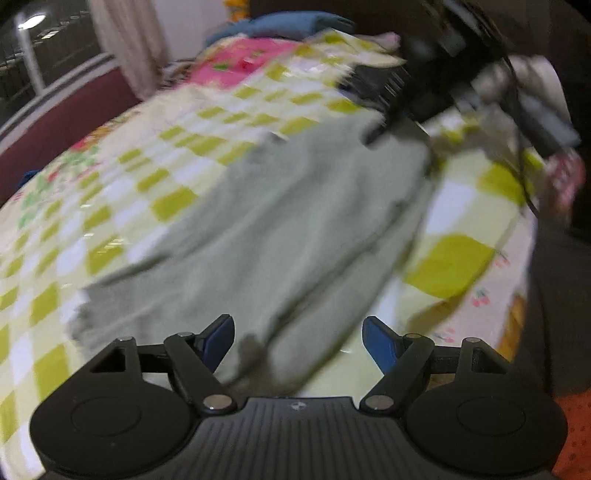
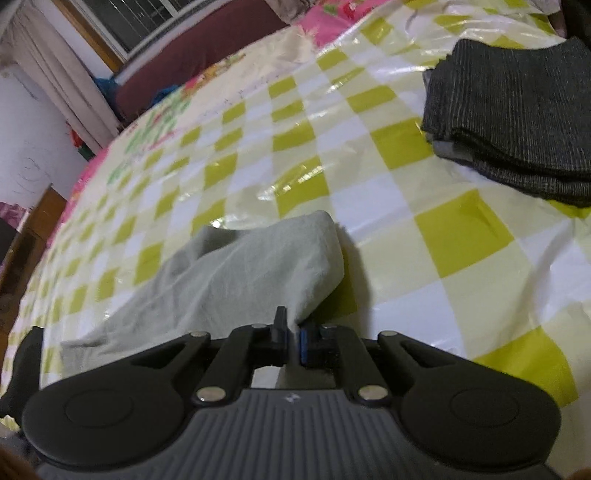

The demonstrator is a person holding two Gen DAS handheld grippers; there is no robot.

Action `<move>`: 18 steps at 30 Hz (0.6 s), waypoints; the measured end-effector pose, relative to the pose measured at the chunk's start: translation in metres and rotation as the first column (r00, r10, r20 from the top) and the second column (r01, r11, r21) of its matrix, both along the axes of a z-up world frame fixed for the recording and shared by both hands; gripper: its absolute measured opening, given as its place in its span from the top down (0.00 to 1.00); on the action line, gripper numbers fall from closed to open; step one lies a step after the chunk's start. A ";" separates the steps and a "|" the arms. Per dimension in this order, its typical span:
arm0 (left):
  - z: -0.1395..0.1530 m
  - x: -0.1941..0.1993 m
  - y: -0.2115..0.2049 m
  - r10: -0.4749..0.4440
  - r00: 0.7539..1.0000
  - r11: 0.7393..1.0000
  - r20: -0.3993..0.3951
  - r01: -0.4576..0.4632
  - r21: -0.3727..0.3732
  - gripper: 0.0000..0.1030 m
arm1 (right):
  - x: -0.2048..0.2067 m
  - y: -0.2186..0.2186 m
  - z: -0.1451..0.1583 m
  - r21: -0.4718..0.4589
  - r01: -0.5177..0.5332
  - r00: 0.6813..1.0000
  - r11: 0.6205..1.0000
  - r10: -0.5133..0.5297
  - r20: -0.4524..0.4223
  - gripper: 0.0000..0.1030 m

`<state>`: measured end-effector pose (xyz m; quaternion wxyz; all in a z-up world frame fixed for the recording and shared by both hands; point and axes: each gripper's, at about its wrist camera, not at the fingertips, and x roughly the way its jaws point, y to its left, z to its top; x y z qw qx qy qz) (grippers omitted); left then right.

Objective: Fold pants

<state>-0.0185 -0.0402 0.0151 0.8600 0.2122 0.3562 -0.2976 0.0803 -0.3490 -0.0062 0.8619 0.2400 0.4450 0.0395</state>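
Note:
Pale grey-green pants [image 1: 280, 221] lie spread on the checked bedspread [image 1: 110, 206], running from my left gripper up toward the far right. My left gripper [image 1: 298, 341] is open, its blue pads apart over the near end of the pants, holding nothing. The view is blurred. My right gripper [image 2: 293, 334] is shut on an edge of the pants [image 2: 240, 273], which bunch up in front of it and trail left. The right gripper also shows in the left wrist view [image 1: 384, 125] at the far end of the pants.
A folded dark grey garment [image 2: 517, 122] lies on the bed at the upper right of the right wrist view. A maroon headboard or bed side [image 2: 207, 55] and window lie beyond. Blue cloth [image 1: 288, 22] sits at the bed's far end.

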 end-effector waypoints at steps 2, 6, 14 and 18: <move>0.007 0.004 0.013 0.059 0.998 0.998 0.030 -0.058 -0.020 0.13 | 0.001 -0.001 -0.008 0.015 0.014 1.000 1.000 -0.014 -0.014 0.92; 0.009 0.015 0.027 0.173 0.984 0.982 0.029 -0.171 -0.076 0.13 | 0.003 -0.005 -0.019 0.056 0.030 0.999 0.998 -0.029 -0.027 0.88; -0.027 0.024 -0.032 -0.002 0.998 1.000 -0.056 0.002 0.007 0.11 | -0.008 0.002 0.026 0.058 0.006 0.998 0.998 -0.010 0.055 0.93; -0.033 0.011 -0.034 -0.007 1.000 1.000 -0.022 0.007 0.004 0.11 | -0.010 0.038 0.076 0.080 -0.092 0.986 0.993 0.080 0.150 0.93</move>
